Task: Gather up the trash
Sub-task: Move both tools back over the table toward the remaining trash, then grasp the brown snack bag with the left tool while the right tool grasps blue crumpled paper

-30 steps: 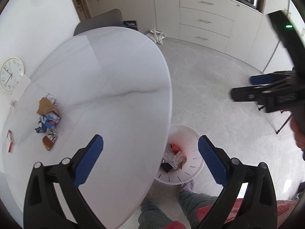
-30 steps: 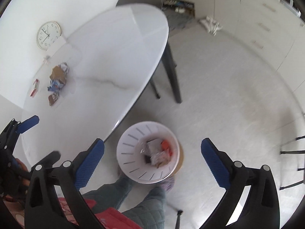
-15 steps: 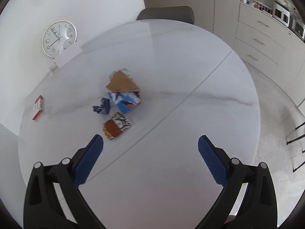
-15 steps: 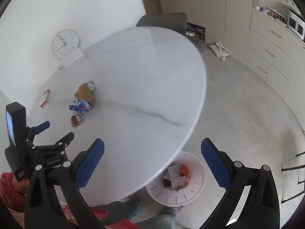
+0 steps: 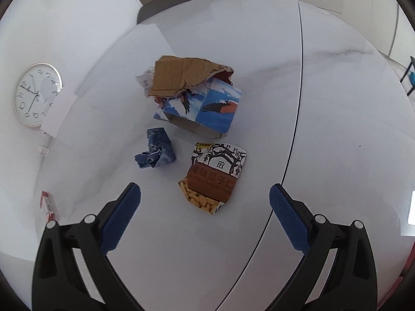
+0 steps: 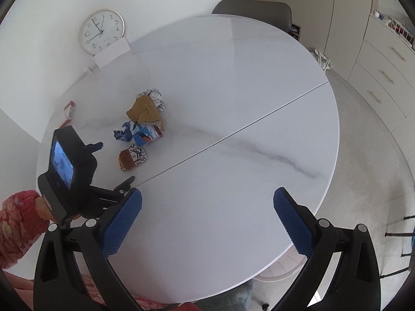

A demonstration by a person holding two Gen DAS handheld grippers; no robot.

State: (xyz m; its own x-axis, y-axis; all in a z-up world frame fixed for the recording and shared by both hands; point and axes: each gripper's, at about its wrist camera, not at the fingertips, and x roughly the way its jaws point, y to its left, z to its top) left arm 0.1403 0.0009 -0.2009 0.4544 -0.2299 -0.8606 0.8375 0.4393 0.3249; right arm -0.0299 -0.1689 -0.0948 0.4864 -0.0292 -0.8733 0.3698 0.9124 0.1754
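**Left gripper closes in on the trash pile**

Swinging off the floor and the white bin seen a second ago, both cameras now look down on the round table (image 5: 337,119), and the left one has drawn much nearer to the litter than half a second back.

From the left wrist: the left gripper (image 5: 205,197) hangs spread wide and empty above the table. Dead ahead, between the lines of its fingers, lies the snack wrapper (image 5: 215,178), flat, its long axis running away from the gripper and slightly rightward. Just beyond sits the blue printed box (image 5: 207,108), open-ended (nothing shows inside it), with torn cardboard (image 5: 181,77) leaning on top. A crumpled blue wad (image 5: 157,153) lies left of the wrapper, apart from it.

From the right wrist: the right gripper (image 6: 207,204) is likewise spread and empty, over bare tabletop well apart from the pile. The left gripper sits far nearer the trash, so the next pick looks like its job, the wrapper being closest. No bin is in view now.
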